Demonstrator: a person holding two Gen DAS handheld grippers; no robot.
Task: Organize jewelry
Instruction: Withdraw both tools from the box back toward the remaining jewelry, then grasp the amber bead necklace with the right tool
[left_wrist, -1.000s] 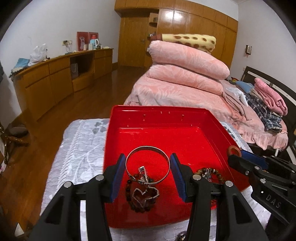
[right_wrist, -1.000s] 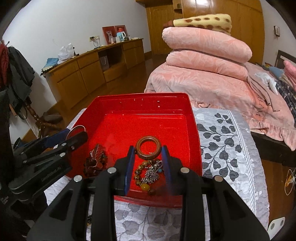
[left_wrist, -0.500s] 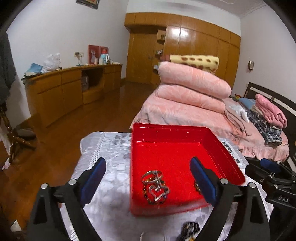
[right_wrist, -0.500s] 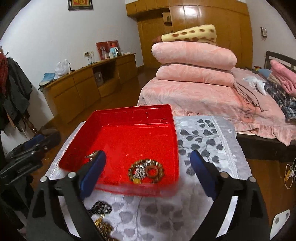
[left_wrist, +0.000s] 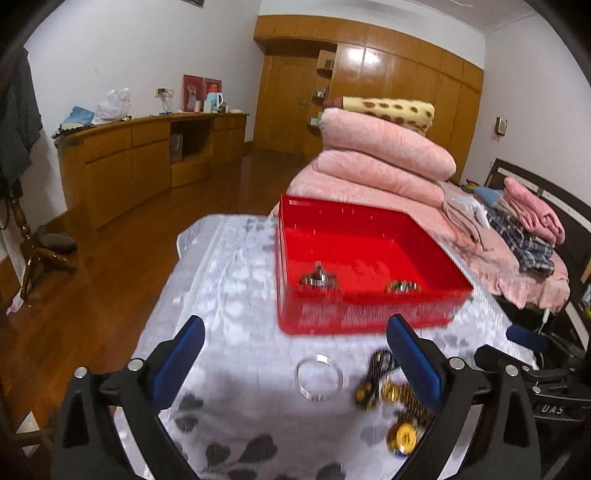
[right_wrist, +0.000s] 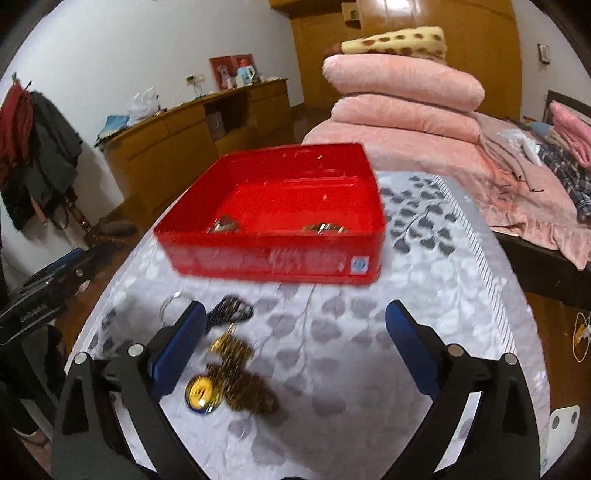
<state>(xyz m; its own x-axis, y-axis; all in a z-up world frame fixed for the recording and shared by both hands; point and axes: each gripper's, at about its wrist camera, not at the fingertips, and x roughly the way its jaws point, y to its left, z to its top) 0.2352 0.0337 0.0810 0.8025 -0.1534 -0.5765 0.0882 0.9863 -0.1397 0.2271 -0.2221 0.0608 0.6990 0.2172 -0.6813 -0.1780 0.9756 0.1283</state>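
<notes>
Both grippers are spread wide and hold nothing. The left gripper (left_wrist: 295, 365) hangs above the near part of the worktop (left_wrist: 236, 332), which is covered by a grey-white leaf-patterned cloth. The right gripper (right_wrist: 295, 347) hangs above the same near zone, and its body also shows at the right edge of the left wrist view.

The red tray (left_wrist: 369, 317) stands on the far half of the worktop, with its near wall facing both grippers. Its right wall runs close along the worktop's right edge in the left wrist view; in the right wrist view a broad strip of bare cloth lies to the right of the tray. Two small jewelry piles lie on the tray floor just behind the near wall: a silver-toned pile (left_wrist: 317, 280) to the left and a beaded pile (left_wrist: 402, 286) to the right, apart from each other.

Outside the tray, on the cloth between the tray and the grippers:
- A clear bangle (left_wrist: 319, 376) lies flat, between the fingers of the left gripper.
- A dark bead string (right_wrist: 231, 309) lies just beside the left finger of the right gripper.
- A gold chain heap with a round medallion (right_wrist: 202, 396) lies nearer the cameras, touching or nearly touching the dark string; blur prevents a firm reading.

The cloth to the left of the tray is bare up to the worktop's left edge. A bed (left_wrist: 480, 236) with stacked pink quilts stands directly beyond the worktop's far and right edges.
</notes>
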